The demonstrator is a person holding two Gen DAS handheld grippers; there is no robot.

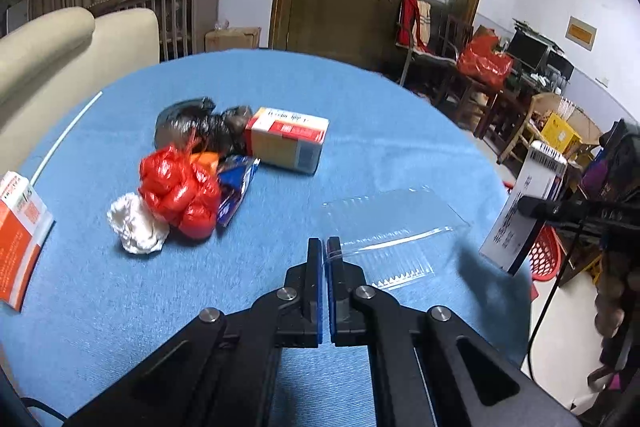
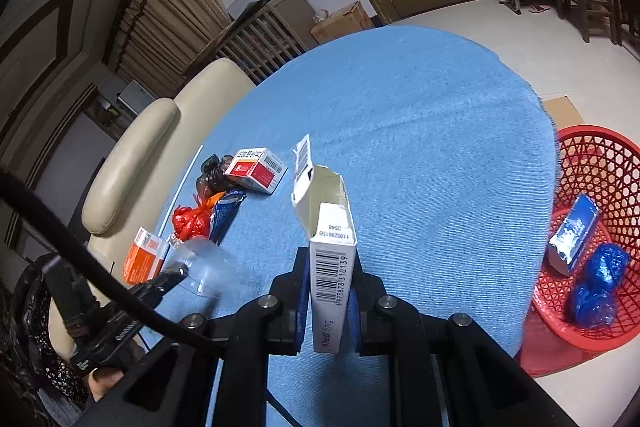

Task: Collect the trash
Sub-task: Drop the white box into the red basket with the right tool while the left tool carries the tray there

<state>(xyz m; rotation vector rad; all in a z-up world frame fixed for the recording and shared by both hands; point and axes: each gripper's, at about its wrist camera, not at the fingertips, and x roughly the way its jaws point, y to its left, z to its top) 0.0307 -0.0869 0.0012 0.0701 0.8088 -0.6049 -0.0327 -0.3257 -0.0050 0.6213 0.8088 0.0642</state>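
Note:
My left gripper (image 1: 325, 247) is shut on the edge of a clear plastic container (image 1: 394, 227) over the blue table (image 1: 400, 131); the container also shows in the right wrist view (image 2: 204, 265). My right gripper (image 2: 330, 267) is shut on a white medicine box (image 2: 330, 267) with an open flap, held above the table; the box also shows in the left wrist view (image 1: 520, 215). A trash pile lies to the left: a red plastic bag (image 1: 176, 187), a white crumpled tissue (image 1: 136, 225), a black bag (image 1: 200, 123), a blue wrapper (image 1: 236, 183) and a red-and-white box (image 1: 286, 139).
A red mesh basket (image 2: 600, 163) stands on the floor right of the table, holding a blue box (image 2: 574, 239) and blue crumpled bags (image 2: 600, 283). An orange box (image 1: 20, 235) lies at the table's left edge. A beige sofa (image 1: 60, 47) stands behind.

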